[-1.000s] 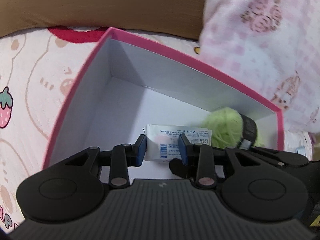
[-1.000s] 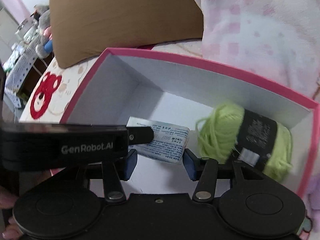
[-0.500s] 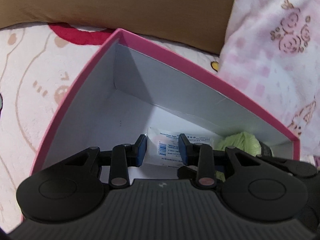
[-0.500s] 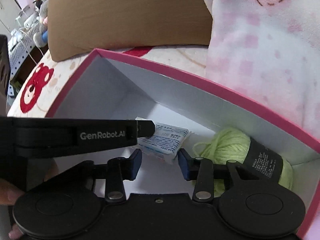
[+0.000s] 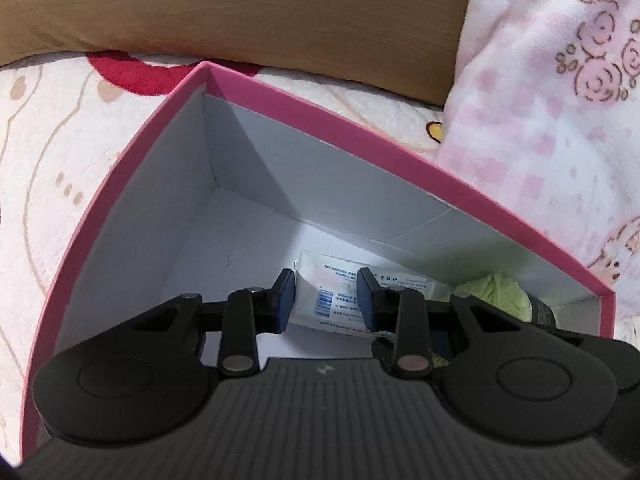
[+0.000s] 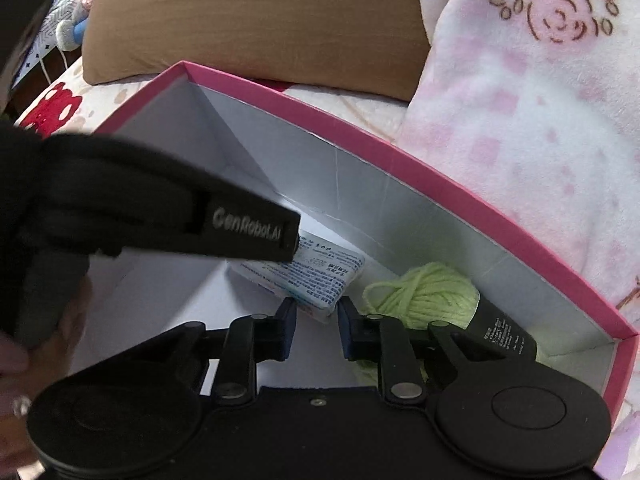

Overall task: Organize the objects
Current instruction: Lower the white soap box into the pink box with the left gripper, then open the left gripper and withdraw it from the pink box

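A pink box (image 5: 320,120) with a white inside lies on the bed. My left gripper (image 5: 324,292) is shut on a white packet with blue print (image 5: 340,304) low inside the box. In the right wrist view the left gripper's black finger (image 6: 248,232) reaches onto the packet (image 6: 320,276) from the left. My right gripper (image 6: 316,312) is closing, its blue pads pinching the packet's near corner. A ball of light green yarn with a black label (image 6: 424,296) lies in the box's right end, also the yarn (image 5: 496,296) in the left wrist view.
A brown pillow (image 5: 240,8) lies behind the box. A pink and white fleece blanket (image 5: 560,120) rises at the right. The cartoon-print bedsheet (image 5: 60,140) spreads to the left. A person's hand (image 6: 12,360) holds the left gripper at the right wrist view's left edge.
The right jaws have narrowed from wide apart to tight on the packet's corner, and that gripper has rolled. The left gripper has sunk deeper into the box, still holding the packet.
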Demonstrator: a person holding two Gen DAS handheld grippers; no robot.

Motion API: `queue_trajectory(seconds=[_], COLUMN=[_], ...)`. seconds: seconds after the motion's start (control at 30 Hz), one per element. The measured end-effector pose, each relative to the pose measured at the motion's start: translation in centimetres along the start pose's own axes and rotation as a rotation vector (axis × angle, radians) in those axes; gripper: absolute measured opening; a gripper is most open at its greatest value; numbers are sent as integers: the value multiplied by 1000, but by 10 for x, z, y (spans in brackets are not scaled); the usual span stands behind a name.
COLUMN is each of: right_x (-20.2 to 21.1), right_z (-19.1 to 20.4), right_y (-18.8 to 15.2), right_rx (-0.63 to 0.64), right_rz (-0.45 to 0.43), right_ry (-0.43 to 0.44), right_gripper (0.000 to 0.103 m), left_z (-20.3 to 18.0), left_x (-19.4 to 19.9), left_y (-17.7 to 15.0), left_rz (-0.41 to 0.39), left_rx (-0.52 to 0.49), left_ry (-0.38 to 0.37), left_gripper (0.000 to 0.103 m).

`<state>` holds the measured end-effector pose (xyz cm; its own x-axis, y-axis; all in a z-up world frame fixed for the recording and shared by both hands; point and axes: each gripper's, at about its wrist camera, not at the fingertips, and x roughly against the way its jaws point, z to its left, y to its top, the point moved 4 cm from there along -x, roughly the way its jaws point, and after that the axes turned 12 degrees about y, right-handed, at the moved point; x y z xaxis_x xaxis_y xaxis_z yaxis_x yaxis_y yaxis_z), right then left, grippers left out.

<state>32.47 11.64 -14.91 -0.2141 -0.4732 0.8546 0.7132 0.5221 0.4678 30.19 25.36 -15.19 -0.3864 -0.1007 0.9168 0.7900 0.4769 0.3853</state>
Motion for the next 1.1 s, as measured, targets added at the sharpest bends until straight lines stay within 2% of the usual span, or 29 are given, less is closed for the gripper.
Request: queue_trajectory(seconds=[0.1,0.17,0.27,0.33,0.47,0.53,0.6,0.77,0.9,1.0,1.1], right_x=[1,4,10,13,19,20,21,27,24,28,36], right_z=[1,5,11,11,3,1,1,0,-4,-12,-18], right_y=[1,1,-3,-5,-3,-2,-2,1,1,1,0], right_rx=[10,27,60,59,3,13,12,22,23,-15,-47], right_rz=[7,21,25,23,2,-4,-12,-32,-51,-67,-80], right_ry=[-4,17,64,88,104,75,42,21,-38,-27,20], right_gripper=[24,31,38,38,38,34,23,19,9,8,8], left_z=[-3,-5,-8,-9,-9,-7,-5,-2,4,8,8], left_x=[4,8,15,21,31,34,37,32,31,37,40], left_y=[1,0,-4,-10,-15,-17,-18,-19,-19,-20,-24], left_rz=[-39,-70,-68,-60,-54,-44,-39,-24,-20,-23,-8], left_rx=[-5,-17,-61,-97,-109,-94,-76,-30,-6,11,-6], left_ry=[11,21,49,80,62,41,20,28,42,40,43], left_gripper=[29,29,29,29,29,29,29,29,29,30,38])
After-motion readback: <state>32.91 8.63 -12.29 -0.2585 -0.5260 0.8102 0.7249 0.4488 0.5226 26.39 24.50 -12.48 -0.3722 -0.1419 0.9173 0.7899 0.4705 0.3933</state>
